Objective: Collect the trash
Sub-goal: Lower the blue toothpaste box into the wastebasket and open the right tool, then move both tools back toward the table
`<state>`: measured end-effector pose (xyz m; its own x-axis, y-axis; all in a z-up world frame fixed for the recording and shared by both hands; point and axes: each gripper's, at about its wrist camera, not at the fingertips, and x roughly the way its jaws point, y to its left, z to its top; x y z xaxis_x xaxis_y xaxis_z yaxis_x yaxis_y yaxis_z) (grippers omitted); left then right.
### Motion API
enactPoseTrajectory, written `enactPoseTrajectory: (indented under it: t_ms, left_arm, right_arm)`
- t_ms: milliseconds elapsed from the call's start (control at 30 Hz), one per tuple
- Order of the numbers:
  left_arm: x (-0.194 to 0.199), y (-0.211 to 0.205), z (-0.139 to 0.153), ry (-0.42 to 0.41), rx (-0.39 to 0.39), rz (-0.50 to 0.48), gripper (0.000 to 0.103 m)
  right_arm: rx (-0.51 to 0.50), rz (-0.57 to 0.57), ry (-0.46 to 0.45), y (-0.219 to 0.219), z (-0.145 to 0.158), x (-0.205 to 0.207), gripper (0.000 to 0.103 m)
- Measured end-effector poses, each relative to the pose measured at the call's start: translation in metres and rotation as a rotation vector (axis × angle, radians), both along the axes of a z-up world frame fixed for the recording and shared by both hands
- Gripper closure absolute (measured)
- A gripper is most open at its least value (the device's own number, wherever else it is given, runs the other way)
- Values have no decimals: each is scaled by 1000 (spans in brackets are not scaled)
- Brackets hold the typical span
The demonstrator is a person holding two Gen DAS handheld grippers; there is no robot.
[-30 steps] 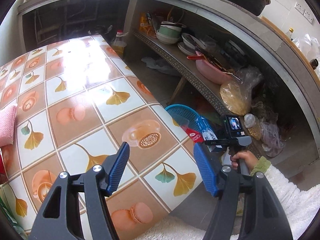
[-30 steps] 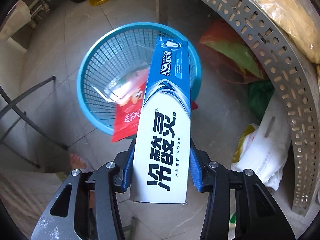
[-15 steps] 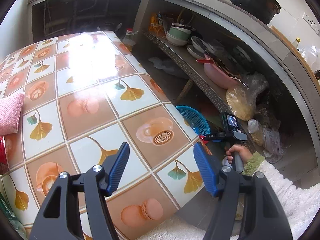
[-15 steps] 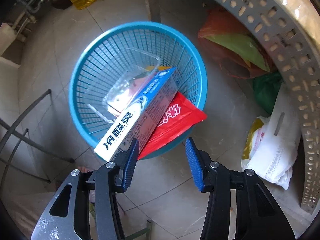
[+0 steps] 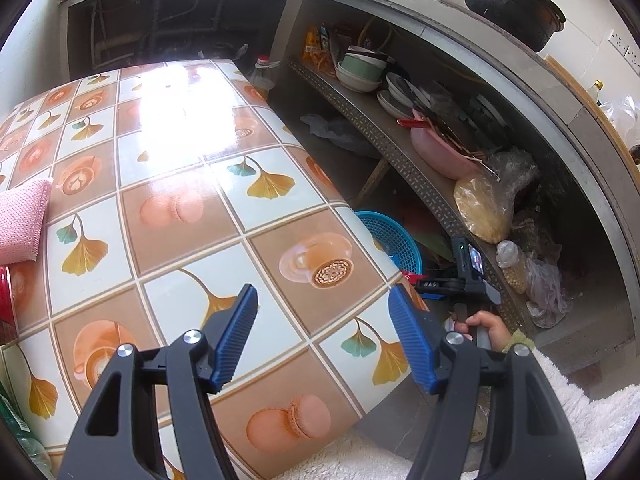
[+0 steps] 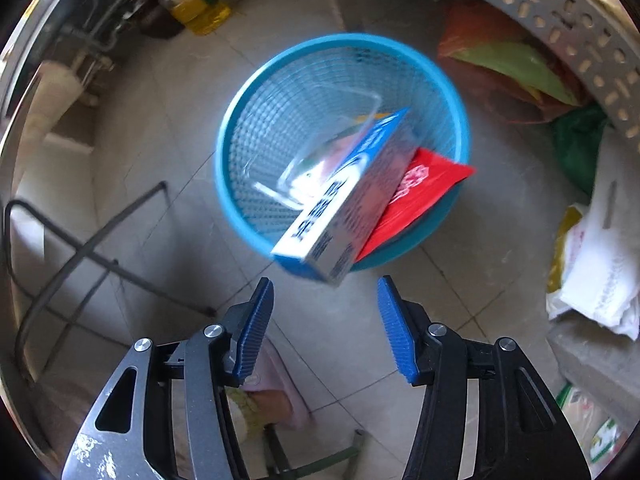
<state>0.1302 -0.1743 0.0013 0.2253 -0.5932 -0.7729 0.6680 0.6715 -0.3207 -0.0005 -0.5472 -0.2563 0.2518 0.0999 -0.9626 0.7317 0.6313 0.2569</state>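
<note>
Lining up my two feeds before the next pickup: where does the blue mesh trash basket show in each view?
Left wrist view: the blue mesh trash basket sits right of centre on the floor, partly hidden behind the edge of the tiled-pattern table.
Right wrist view: it fills the upper centre, with the toothpaste box leaning over its near rim.
Shared landmark: the perforated metal shelf rail, to the basket's right in both views.

A glossy table top patterned with ginkgo leaves and macarons (image 5: 168, 216) carries a pink knitted cloth (image 5: 22, 220) at its left edge. On the perforated metal shelf (image 5: 404, 160) beyond sit stacked pale bowls (image 5: 360, 70), a pink plastic basin (image 5: 440, 152) and a clear bag of yellow grains (image 5: 484, 212). A bottle of yellow oil (image 6: 196, 6) stands on the tiled floor (image 6: 168, 100).
</note>
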Motion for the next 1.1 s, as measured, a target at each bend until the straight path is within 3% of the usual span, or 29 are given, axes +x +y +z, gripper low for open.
enactPoseTrajectory:
  t_ms: [133, 300, 567, 667, 733, 933, 1100]
  left_arm:
    - [-1, -2, 0, 1, 2, -8, 37]
    - [-1, 0, -1, 5, 7, 1, 37]
    - [0, 1, -4, 17, 8, 10, 37]
    - [-2, 3, -1, 13, 1, 6, 36]
    - [-5, 5, 1, 5, -6, 6, 35]
    - [-11, 13, 4, -29, -17, 5, 31]
    - [-17, 23, 8, -43, -27, 13, 26]
  right_arm:
    - [-34, 55, 56, 13, -16, 13, 62]
    - [-50, 9, 102, 1, -35, 24, 78]
    - [-76, 9, 124, -2, -45, 34, 79]
    - [-87, 5, 112, 2, -40, 32, 76]
    - [-96, 3, 94, 8, -31, 28, 64]
    - [-170, -3, 7, 29, 27, 5, 48]
    - [-260, -13, -119, 54, 92, -16, 31]
